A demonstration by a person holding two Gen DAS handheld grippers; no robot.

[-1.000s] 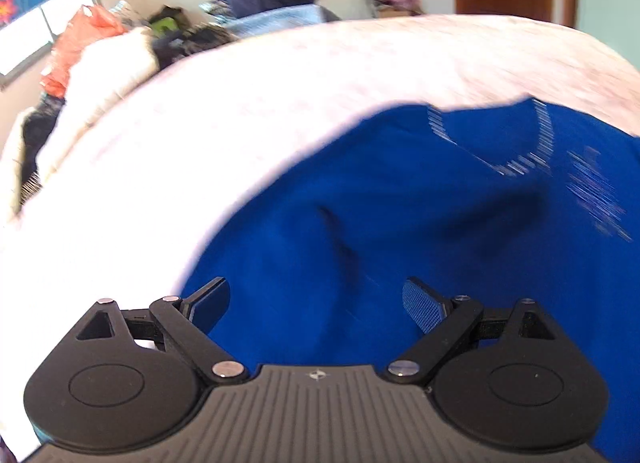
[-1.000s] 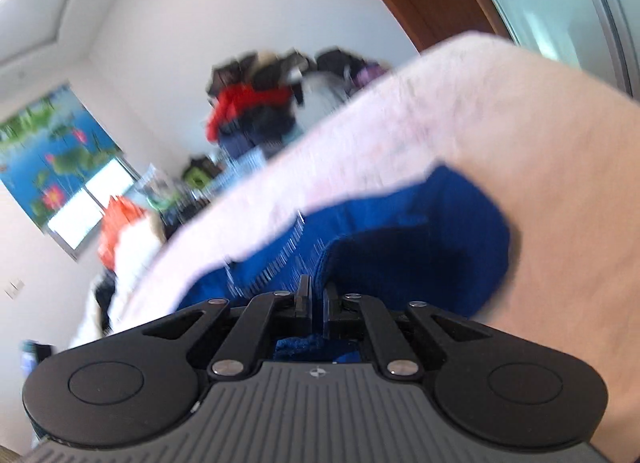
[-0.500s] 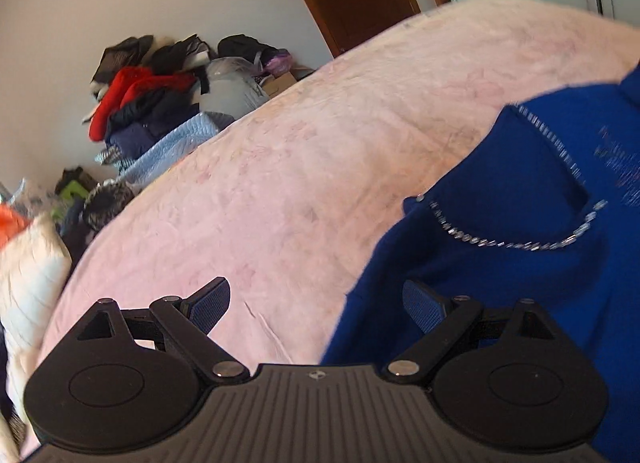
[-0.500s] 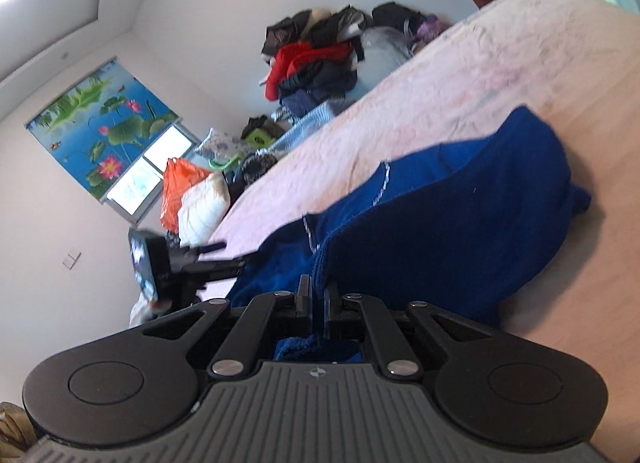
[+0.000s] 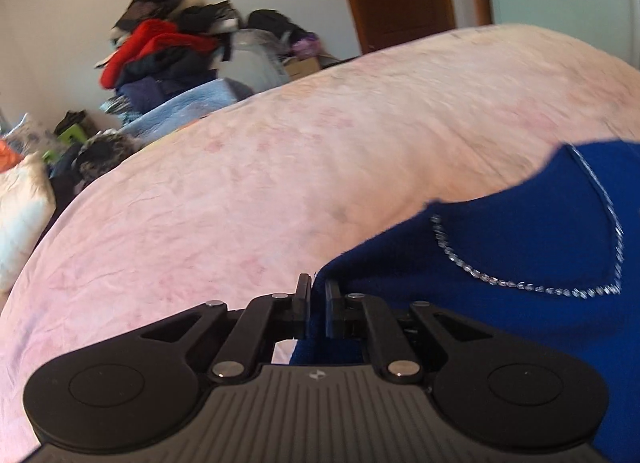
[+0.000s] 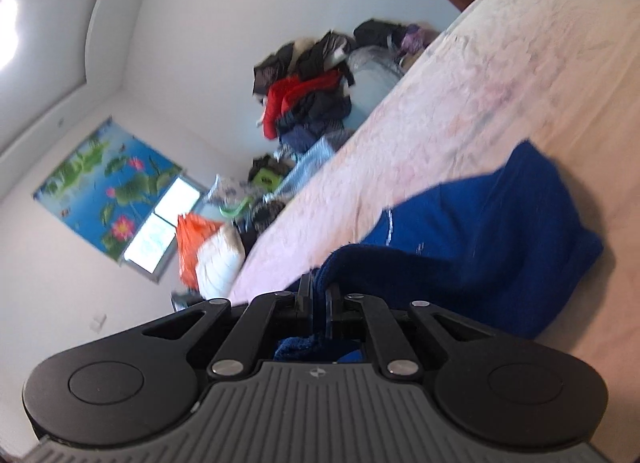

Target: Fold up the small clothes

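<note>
- No words, numbers or brand names can be read in either view.
- The only sign is a small white emblem [image 5: 315, 375] on the ribbed grey housing of the left claw [image 5: 316, 295] (an angular mark, too small to make out as a letter).
- The same emblem [image 6: 316, 372] stands on the housing of the right claw [image 6: 318, 295], equally unreadable as text.
- The blue garment [image 5: 520, 247] carries a line of sparkling stones [image 5: 520, 285], a trim rather than lettering.
- On the blue garment in the right wrist view, faint pale marks [image 6: 387, 225] are too blurred to read.
- The wall poster [image 6: 104, 187] shows lotus flowers, with no legible caption.
</note>
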